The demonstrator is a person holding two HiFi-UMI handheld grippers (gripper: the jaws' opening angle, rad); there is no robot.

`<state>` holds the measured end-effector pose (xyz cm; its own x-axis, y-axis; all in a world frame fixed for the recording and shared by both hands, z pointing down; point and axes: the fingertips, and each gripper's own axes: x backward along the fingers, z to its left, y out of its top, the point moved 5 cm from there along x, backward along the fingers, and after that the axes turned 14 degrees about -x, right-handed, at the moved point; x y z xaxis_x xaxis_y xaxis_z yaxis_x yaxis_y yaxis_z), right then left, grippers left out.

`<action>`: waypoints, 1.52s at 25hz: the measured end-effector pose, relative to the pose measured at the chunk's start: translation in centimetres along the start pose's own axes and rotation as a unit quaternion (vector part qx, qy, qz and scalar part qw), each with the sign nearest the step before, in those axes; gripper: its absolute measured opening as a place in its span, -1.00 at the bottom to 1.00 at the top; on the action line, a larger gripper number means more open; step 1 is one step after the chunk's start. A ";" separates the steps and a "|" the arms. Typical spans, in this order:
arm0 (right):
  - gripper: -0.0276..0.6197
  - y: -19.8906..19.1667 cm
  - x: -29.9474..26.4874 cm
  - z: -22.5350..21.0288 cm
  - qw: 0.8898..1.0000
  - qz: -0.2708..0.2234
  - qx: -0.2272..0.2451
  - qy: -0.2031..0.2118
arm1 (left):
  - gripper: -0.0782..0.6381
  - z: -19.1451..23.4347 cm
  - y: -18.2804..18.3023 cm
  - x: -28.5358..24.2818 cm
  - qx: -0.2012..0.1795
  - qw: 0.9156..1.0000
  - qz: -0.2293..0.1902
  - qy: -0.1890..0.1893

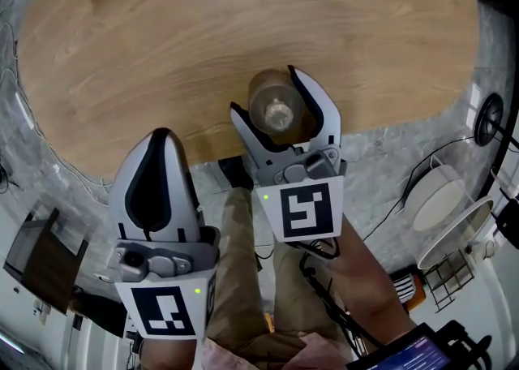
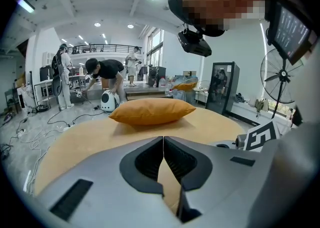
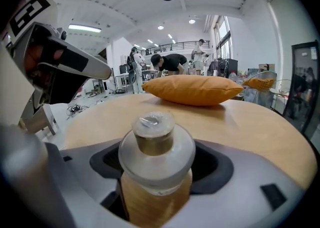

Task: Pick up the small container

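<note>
Two grippers, each with one marker cube, sit lowest in the head view. Left gripper (image 1: 162, 135) (image 2: 163, 139): jaws pressed together at the tips, nothing between them; it hangs off the near edge of the table (image 1: 162, 52), over the floor. Right gripper (image 1: 272, 101) (image 3: 160, 164): jaws closed onto the single small container (image 1: 276, 109) (image 3: 156, 147), one pad on each side of its amber body.

Container: upright, clear domed lid with one knob on top. It is at the table's near edge; its base is hidden, so I cannot tell whether it touches the wood.

One round wooden table. One orange pillow (image 3: 192, 89) (image 2: 151, 110) lies at its far side, well apart from the container.
</note>
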<state>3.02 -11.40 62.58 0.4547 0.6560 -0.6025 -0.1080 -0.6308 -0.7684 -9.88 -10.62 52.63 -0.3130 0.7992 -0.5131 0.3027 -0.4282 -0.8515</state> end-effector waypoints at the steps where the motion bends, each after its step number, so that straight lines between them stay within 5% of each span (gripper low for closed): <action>1: 0.19 -0.2 -0.2 -0.3 1.000 0.001 0.002 0.003 | -0.74 -0.3 -0.2 -0.2 -0.001 1.000 0.004 0.000; 17: 0.14 0.7 -0.5 0.3 0.999 0.006 0.036 0.026 | -0.74 0.9 1.3 0.5 -0.002 1.000 -0.005 0.014; 38: 0.15 16.0 11.5 4.8 0.996 -0.067 0.050 0.039 | -0.74 2.3 14.4 9.3 -0.034 0.994 -0.089 0.045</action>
<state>2.29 -11.97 42.29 0.5380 0.6944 -0.4780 -0.1272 -0.4936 -0.8603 -10.51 -10.32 35.39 -0.2872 0.8955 -0.3400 0.3113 -0.2484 -0.9172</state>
